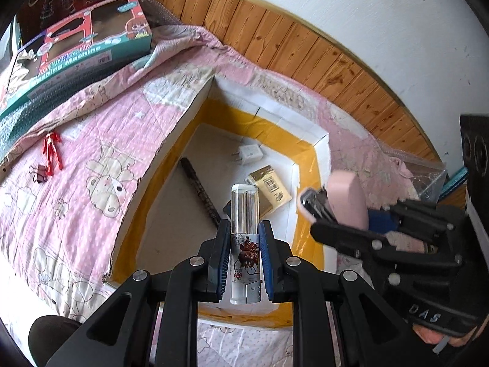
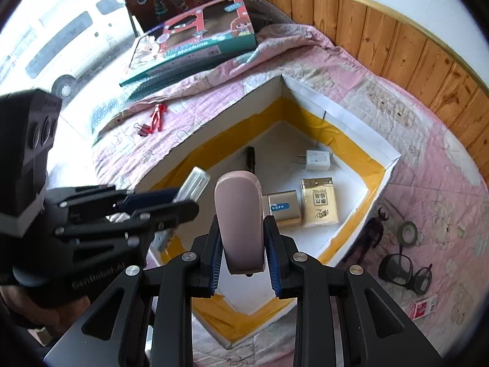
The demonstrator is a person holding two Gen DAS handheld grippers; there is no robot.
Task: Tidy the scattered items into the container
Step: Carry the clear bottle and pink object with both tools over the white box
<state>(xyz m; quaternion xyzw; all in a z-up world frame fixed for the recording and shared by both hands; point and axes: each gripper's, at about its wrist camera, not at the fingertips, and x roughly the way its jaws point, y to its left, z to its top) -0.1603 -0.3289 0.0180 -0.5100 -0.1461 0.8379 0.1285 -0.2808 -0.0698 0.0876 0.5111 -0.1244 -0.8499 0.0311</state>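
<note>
Left wrist shows our left hand-held gripper [image 1: 243, 253] clamping a clear bottle [image 1: 245, 244], right hand-held gripper [image 2: 241, 257] clamping a pink case [image 2: 240, 229], both above the box [image 2: 360, 140] for dropping.

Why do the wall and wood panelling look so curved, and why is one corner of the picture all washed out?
Left wrist view: the fisheye lens bends the wood panelling into an arc, and the pink case in the right gripper is a little blurred. Right wrist view: daylight overexposes the upper left, bleaching the white van; the box stays evenly lit.
</note>
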